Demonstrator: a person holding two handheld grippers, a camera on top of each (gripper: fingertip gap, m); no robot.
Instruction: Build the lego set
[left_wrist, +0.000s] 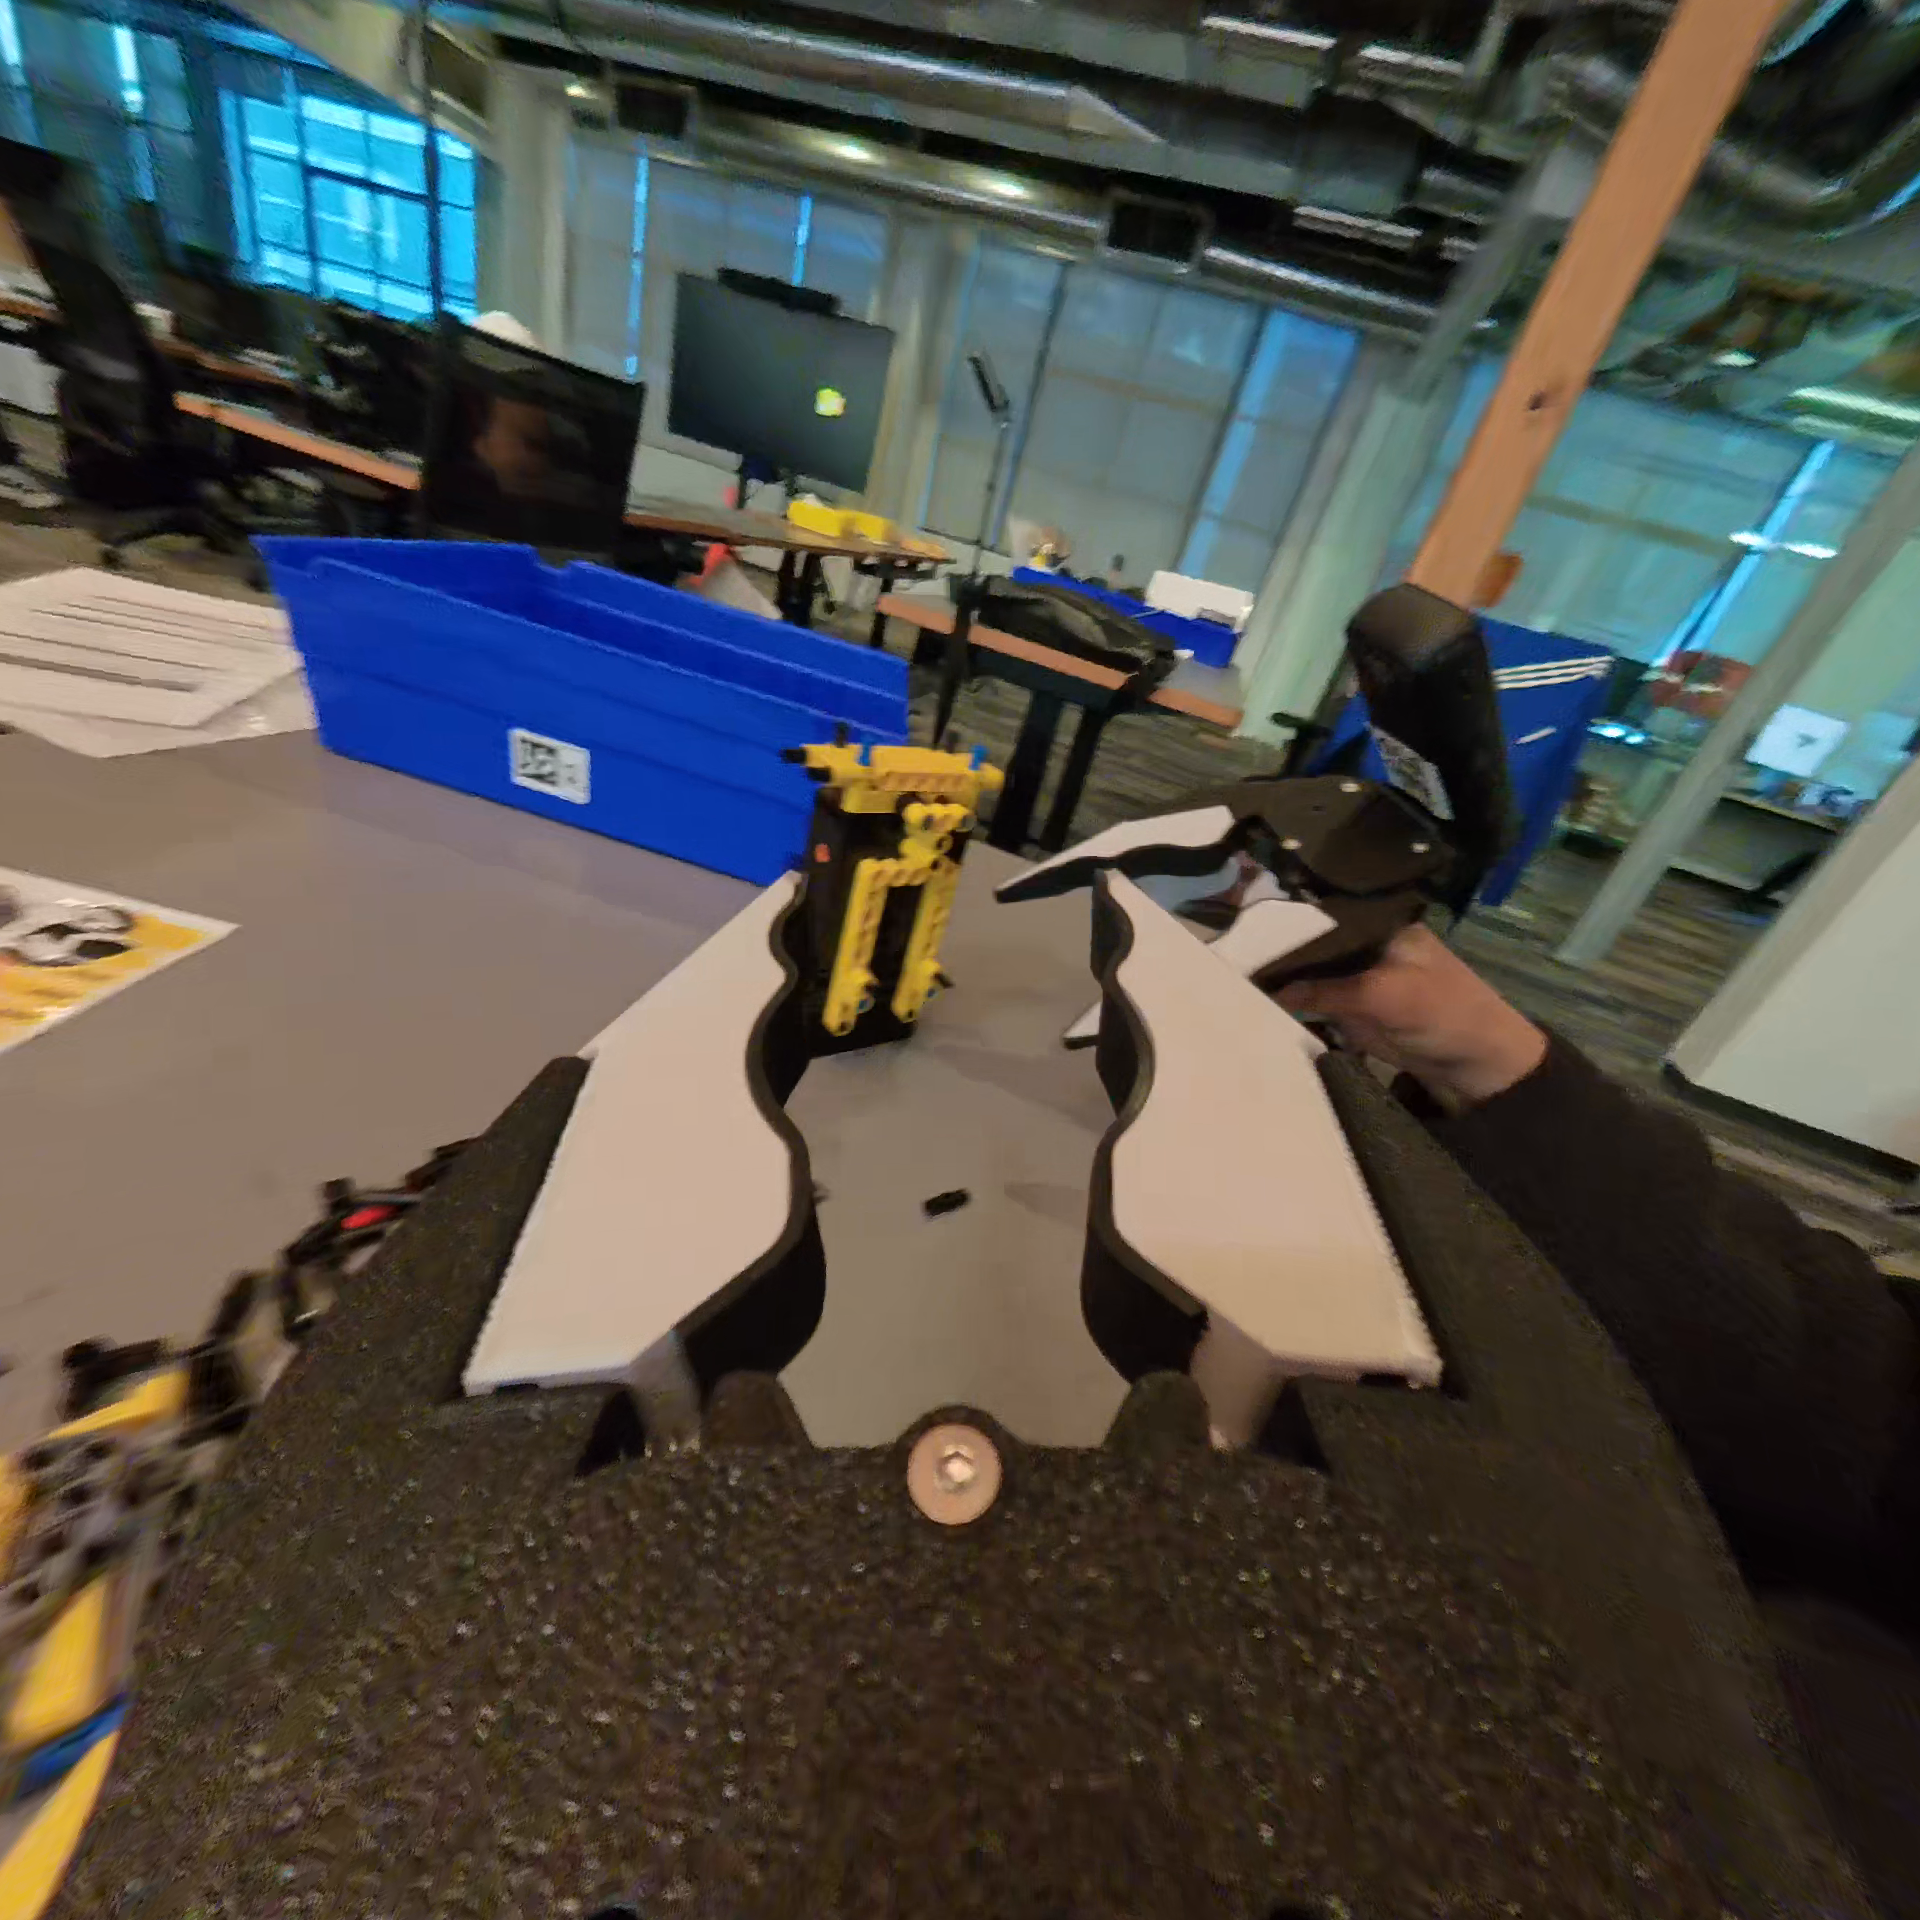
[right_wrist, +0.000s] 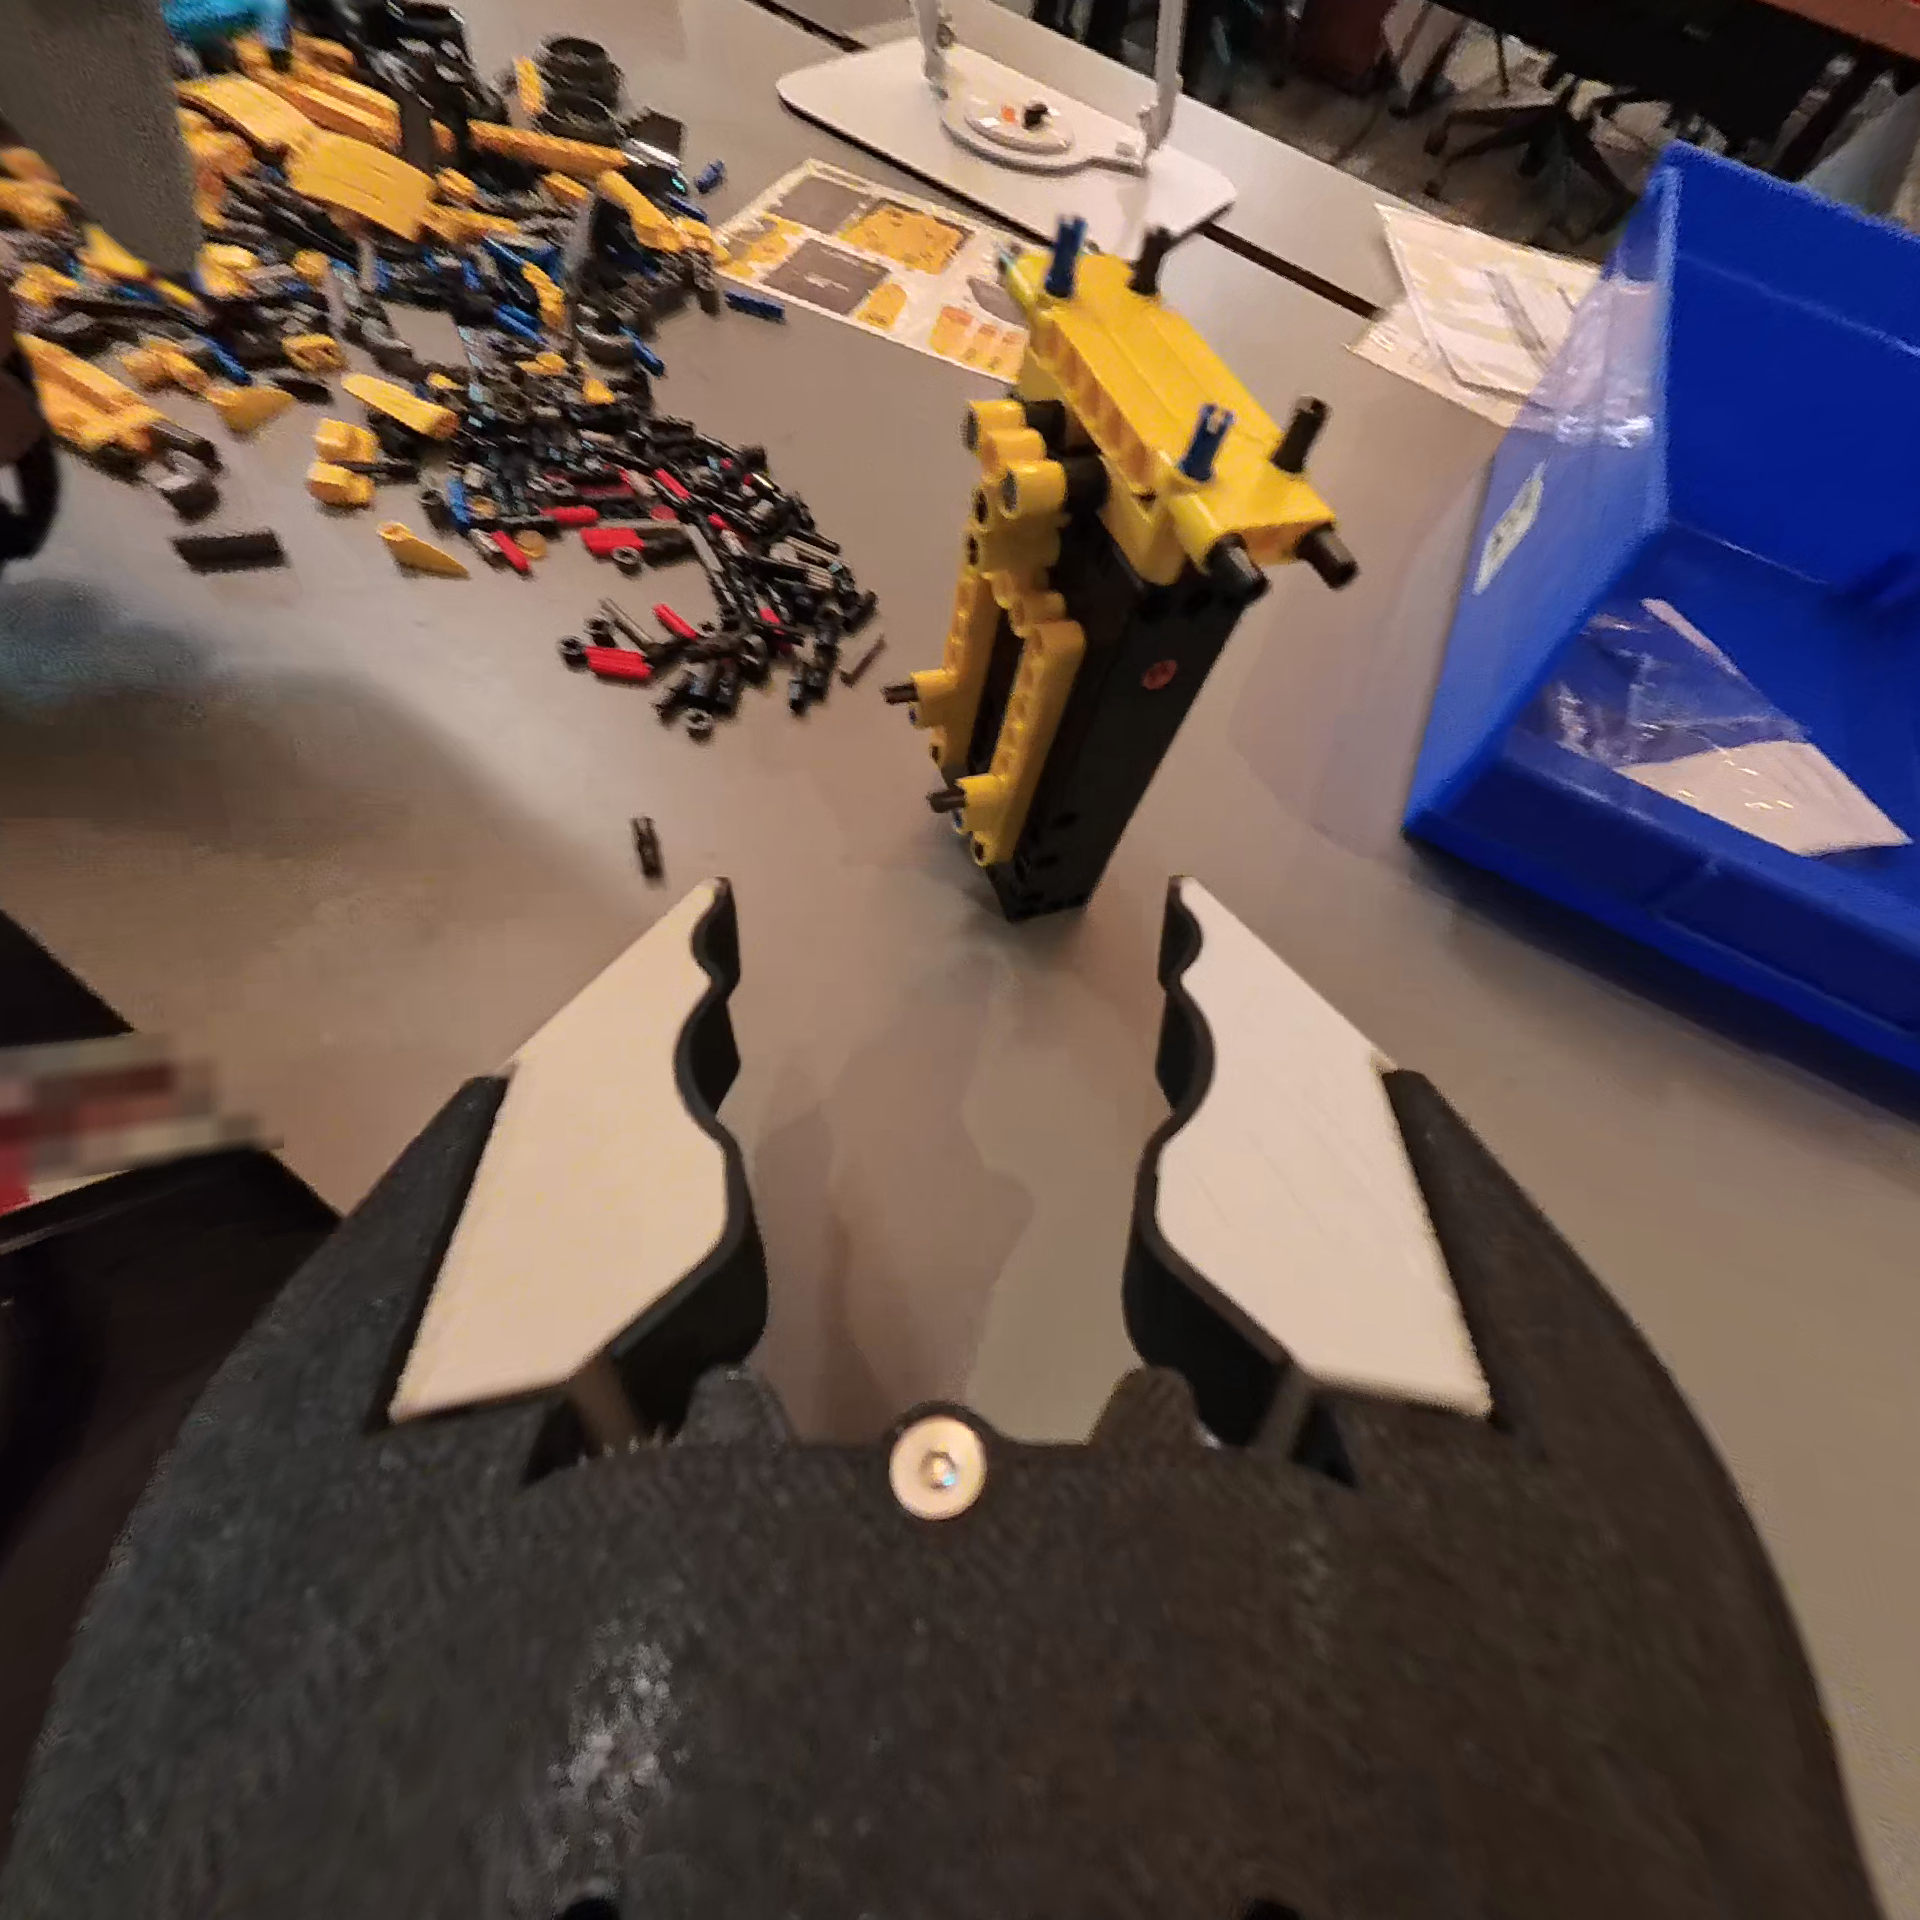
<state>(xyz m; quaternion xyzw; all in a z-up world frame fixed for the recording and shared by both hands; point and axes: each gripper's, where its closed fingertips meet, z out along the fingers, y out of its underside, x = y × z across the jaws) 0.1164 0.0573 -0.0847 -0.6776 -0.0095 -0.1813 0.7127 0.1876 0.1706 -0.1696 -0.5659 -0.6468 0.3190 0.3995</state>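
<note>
A yellow and black brick assembly (left_wrist: 888, 904) stands upright on the grey table (left_wrist: 364, 935); it also shows in the right wrist view (right_wrist: 1091, 623). My left gripper (left_wrist: 951, 899) is open and empty, and its left fingertip (left_wrist: 769, 914) is right beside the assembly. My right gripper (right_wrist: 945, 899) is open and empty, just short of the assembly's base. The right gripper also shows in the left wrist view (left_wrist: 1247, 862), held by a hand (left_wrist: 1423, 1018). A small black pin (left_wrist: 943, 1202) lies on the table between my left fingers; it also shows in the right wrist view (right_wrist: 646, 844).
A blue bin (left_wrist: 582, 675) stands behind the assembly, and in the right wrist view (right_wrist: 1683, 644) it holds plastic bags. A heap of loose yellow, black, red and blue pieces (right_wrist: 436, 395) covers the table's far left. Instruction sheets (right_wrist: 883, 260) and a white stand base (right_wrist: 1018, 135) lie beyond.
</note>
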